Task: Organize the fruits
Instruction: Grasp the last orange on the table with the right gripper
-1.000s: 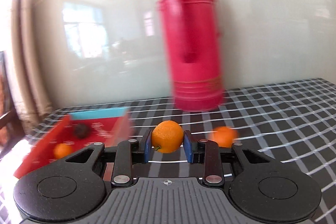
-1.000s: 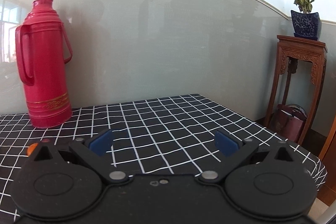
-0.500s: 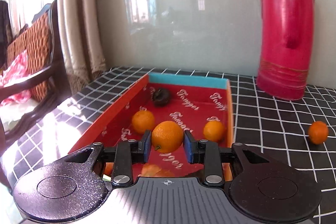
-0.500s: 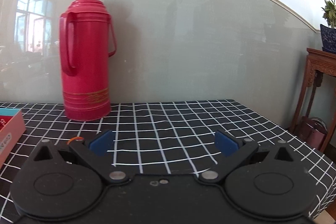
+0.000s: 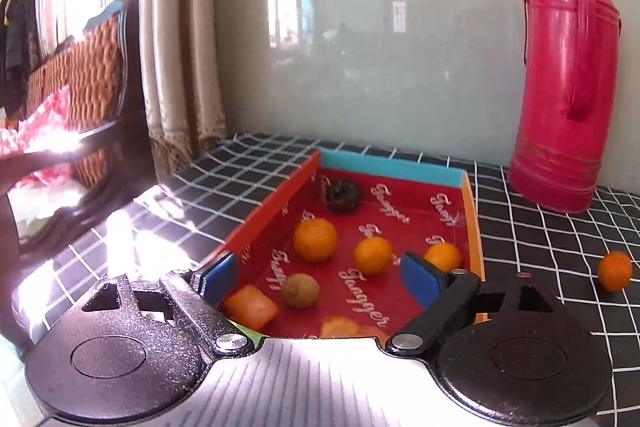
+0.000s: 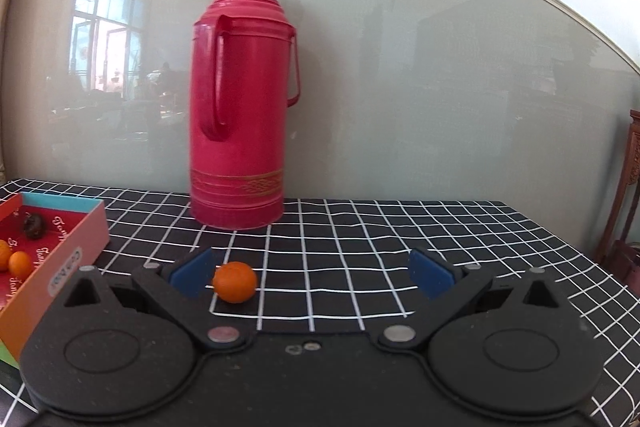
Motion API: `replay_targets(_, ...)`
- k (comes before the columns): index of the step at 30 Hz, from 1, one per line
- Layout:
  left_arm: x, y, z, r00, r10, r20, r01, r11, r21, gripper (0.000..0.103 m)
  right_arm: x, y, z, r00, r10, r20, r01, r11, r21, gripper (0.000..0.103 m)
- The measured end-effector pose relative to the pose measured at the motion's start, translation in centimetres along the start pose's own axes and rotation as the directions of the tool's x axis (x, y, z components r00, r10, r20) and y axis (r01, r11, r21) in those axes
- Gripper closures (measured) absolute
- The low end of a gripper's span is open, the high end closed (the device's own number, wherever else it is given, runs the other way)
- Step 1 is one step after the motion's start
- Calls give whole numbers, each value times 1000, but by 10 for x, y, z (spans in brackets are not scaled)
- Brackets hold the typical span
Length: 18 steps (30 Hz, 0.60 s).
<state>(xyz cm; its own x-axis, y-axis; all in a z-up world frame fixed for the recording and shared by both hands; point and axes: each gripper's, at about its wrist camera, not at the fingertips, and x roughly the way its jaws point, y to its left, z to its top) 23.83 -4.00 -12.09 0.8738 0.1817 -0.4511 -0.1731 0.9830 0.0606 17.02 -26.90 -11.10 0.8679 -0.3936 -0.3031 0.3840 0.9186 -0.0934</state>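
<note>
In the left wrist view, our left tool (image 5: pixel 322 277) hangs over the near end of the red box (image 5: pixel 276 201), with its two blue pads wide apart and nothing between them. Inside the box lie three oranges (image 5: pixel 315 239), a small brownish fruit (image 5: pixel 300 291), a dark fruit (image 5: pixel 342 190) near the far blue wall, and some orange pieces at the near edge that we cannot name. We judge that this tool should lift straight up and go away slowly, so that its pads do not push the fruits. On the red floor of the box a white script word is printed many times; it looks like "Tangger", but we are not sure of the letters.

In the right wrist view, our right tool (image 6: pixel 312 277) is low over the counter (image 6: pixel 400 247), with its pads wide apart and empty. The last loose orange (image 6: pixel 235 281) lies on the checked cloth just beside the left pad, in front of the red thermos (image 6: pixel 242 107). For a good grasp, we think the tool must shift left until the orange sits in the middle between the pads, then close gently, because a round fruit may roll away. On the side of the box there is a small oval sticker (image 6: pixel 66 277); its writing is too small to read
</note>
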Motion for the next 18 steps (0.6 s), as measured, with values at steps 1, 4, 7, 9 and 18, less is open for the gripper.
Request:
replay_targets(1,-2,3,0,1000,9,13,-9,1000,1,10,0,3,0,1000,5,-1,-5,1000,-3,6)
replay_targets(4,-12,11,-1,998,43,55,-43,999,4,6,2,9,0,1000,24,-5,-24,1000,-6,6)
replay_targets(7,-24,21,-1,990,86,111,-87,996,8,0,7,15,1,999,46,-13,-46,999,-5,6)
replay_targets(9,-31,29,-2,982,122,142,-124,992,10,0,11,19,2,998,57,-20,-57,998,-5,6)
replay_targets(18,-37,76,-6,962,240,130,-236,971,-40,0,48,40,1,986,116,-121,-118,993,-10,6)
